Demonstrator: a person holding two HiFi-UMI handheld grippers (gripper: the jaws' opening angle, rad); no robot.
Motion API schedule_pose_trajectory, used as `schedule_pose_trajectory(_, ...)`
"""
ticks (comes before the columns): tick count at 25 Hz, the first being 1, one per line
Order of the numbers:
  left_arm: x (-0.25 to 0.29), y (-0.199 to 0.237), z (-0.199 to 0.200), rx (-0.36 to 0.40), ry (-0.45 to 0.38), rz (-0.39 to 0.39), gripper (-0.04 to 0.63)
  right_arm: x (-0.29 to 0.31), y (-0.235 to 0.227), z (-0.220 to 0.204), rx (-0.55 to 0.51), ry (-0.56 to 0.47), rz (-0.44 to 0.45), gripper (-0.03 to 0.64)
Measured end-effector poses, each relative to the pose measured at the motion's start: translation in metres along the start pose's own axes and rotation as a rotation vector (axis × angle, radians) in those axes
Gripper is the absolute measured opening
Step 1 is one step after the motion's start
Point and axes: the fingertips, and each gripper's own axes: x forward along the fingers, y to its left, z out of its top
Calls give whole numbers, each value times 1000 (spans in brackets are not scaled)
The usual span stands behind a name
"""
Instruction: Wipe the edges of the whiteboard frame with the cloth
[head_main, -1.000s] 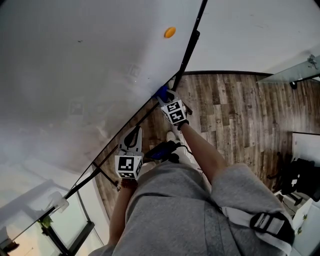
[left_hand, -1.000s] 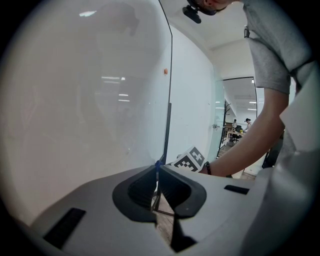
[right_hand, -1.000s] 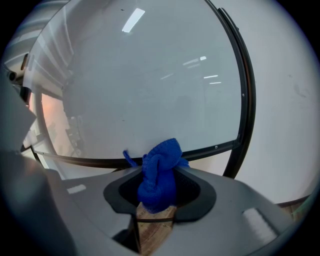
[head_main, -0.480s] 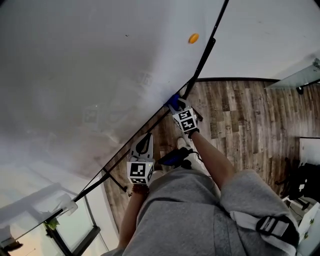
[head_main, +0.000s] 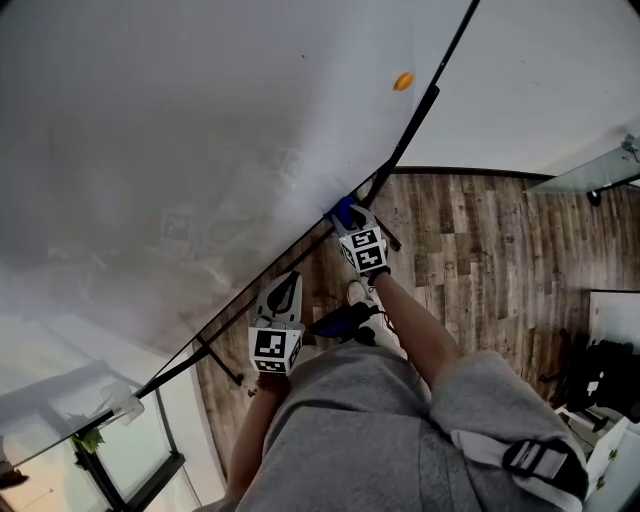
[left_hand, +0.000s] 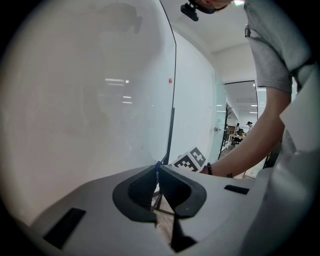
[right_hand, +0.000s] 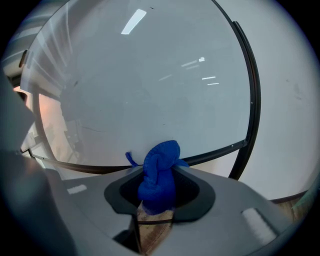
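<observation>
Right claw (right_hand: 159, 186) is clamped on a bunched blue fabric cloth (right_hand: 161, 167), which sits against the thin black bottom frame edge (right_hand: 215, 153) of the glossy white whiteboard (right_hand: 150, 90). Left claw (left_hand: 157, 170), jaws together and empty, hangs near that frame.

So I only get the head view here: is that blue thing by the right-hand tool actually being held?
Observer: Yes. The right gripper view shows the right gripper shut on a bunched blue cloth.
Operator: And the left one?
Observer: The left gripper view shows the left gripper with its fingers together and nothing between them.
Operator: Is the cloth at the frame?
Observer: Its top overlaps the whiteboard frame along the bottom edge, near a corner. I can't confirm actual contact.
</observation>
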Motion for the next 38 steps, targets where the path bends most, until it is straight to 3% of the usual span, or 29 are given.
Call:
schedule_pose_trajectory(22, -52, 15, -21, 12, 20, 7, 23, -4, 59, -12, 93, 6, 31, 132)
schedule_pose_trajectory(29, -63, 23, -7, -4, -22, -51, 23, -1, 73, -7, 94, 5, 31, 132)
schedule_pose_trajectory(38, -82, 35, -19, 46, 18, -96, 23, -5, 106, -14, 95, 2, 45, 132)
